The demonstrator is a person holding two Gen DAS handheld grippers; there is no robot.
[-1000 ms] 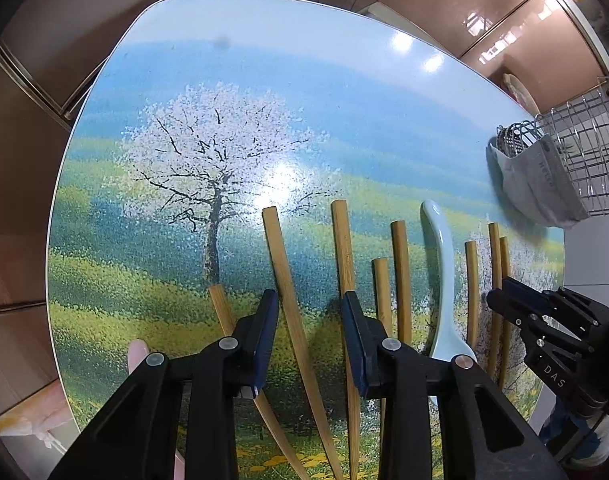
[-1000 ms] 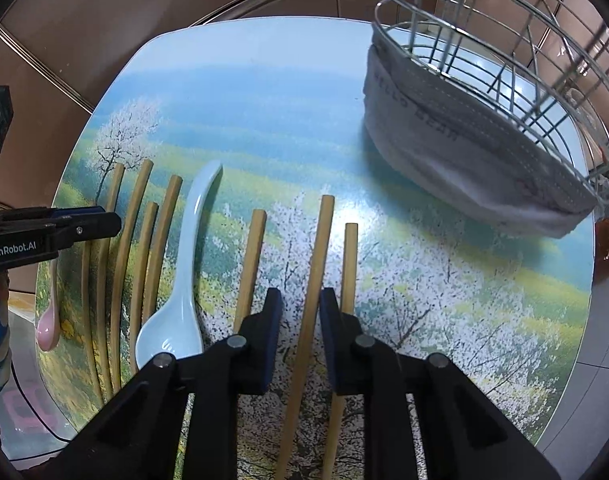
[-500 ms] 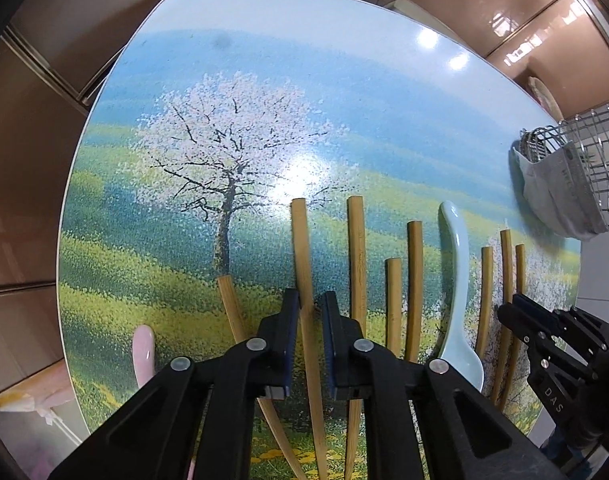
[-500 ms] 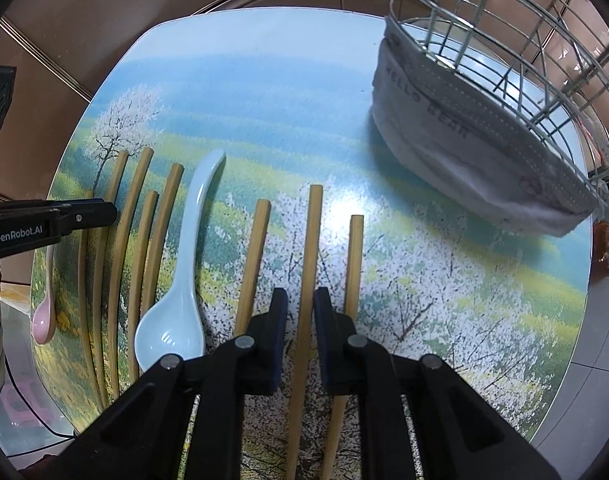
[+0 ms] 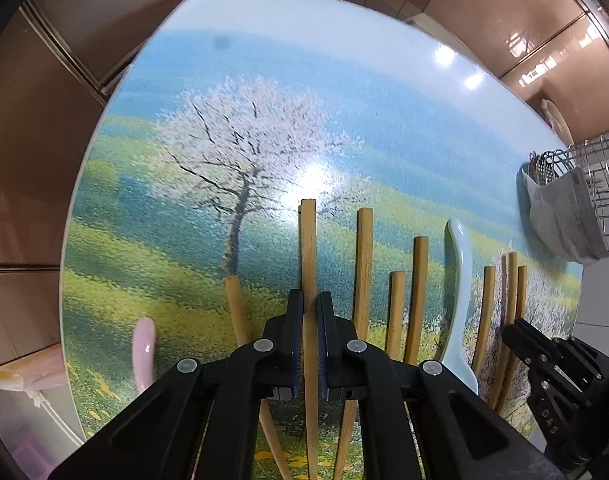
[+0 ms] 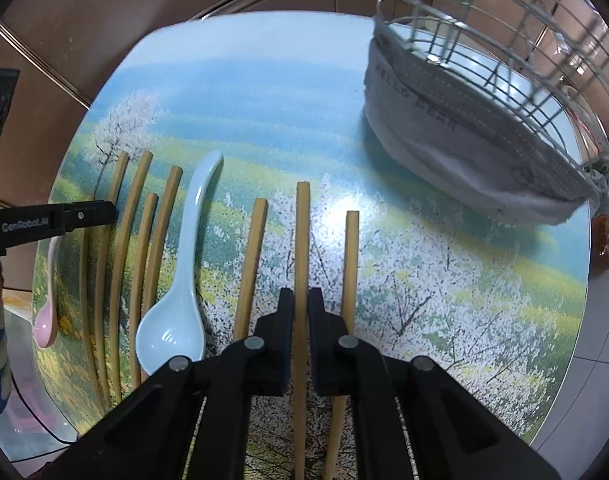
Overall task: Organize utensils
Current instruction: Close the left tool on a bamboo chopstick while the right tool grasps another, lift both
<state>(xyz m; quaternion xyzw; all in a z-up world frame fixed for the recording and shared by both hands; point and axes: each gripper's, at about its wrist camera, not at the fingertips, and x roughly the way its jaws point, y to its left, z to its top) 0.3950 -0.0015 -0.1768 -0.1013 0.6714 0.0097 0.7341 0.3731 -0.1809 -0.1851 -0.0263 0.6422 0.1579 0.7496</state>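
Note:
Several bamboo chopsticks lie in a row on a table printed with a blossom-tree landscape [image 5: 264, 80]. My left gripper [image 5: 310, 308] is shut on one chopstick [image 5: 307, 248], lifted a little off the table. My right gripper [image 6: 300, 304] is shut on another chopstick [image 6: 302, 232], with one loose chopstick on each side of it. A pale blue ceramic spoon [image 6: 176, 312] lies between the two groups; it also shows in the left wrist view [image 5: 458, 272]. A pink spoon [image 5: 144, 352] lies at the table's left edge.
A wire utensil basket [image 6: 504, 40] with a grey cloth pocket [image 6: 456, 140] on its side stands at the table's far right; it also shows in the left wrist view [image 5: 600, 184]. Brown tiled floor surrounds the table. The right gripper's body [image 5: 552, 384] shows at the lower right of the left wrist view.
Both grippers have closed on their chopsticks. The left chopstick has swung from slanted to straight between the fingers and risen. The right chopstick is raised slightly toward the basket.

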